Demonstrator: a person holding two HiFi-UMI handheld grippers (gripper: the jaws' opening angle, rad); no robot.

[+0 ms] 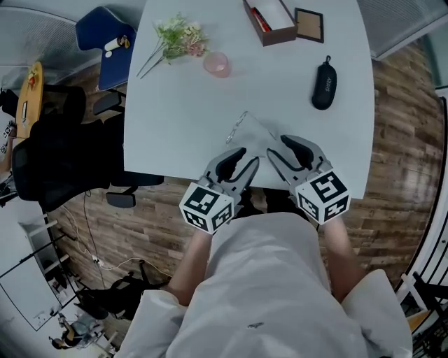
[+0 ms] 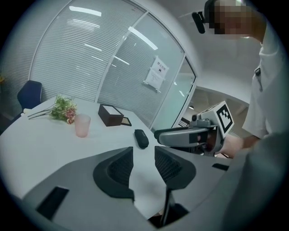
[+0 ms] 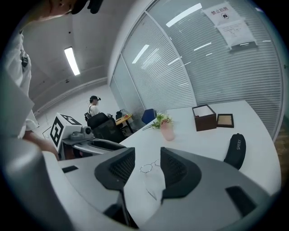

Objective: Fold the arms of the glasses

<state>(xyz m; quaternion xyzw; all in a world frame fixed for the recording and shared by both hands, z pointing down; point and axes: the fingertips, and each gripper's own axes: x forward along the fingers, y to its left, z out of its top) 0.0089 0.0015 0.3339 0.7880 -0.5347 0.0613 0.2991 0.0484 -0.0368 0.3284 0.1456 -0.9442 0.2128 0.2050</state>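
Glasses [image 1: 236, 129] lie lenses away, unfolded arms pointing toward right hand-held gripper [image 1: 277, 145].

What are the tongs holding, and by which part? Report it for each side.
Nothing. The left tongs and the right tongs both stand open and empty. The glasses lie on the table just ahead of them.

White table [image 1: 182, 119]. Black case [image 1: 324, 82] ahead of right gripper [image 1: 276, 145], off to its right. Pink cup [image 1: 218, 64] and flower sprig [image 1: 178, 35] well ahead of left gripper [image 1: 250, 155], leftward. Open brown box [image 1: 269, 21] and small frame [image 1: 309, 24] farthest ahead, side by side.
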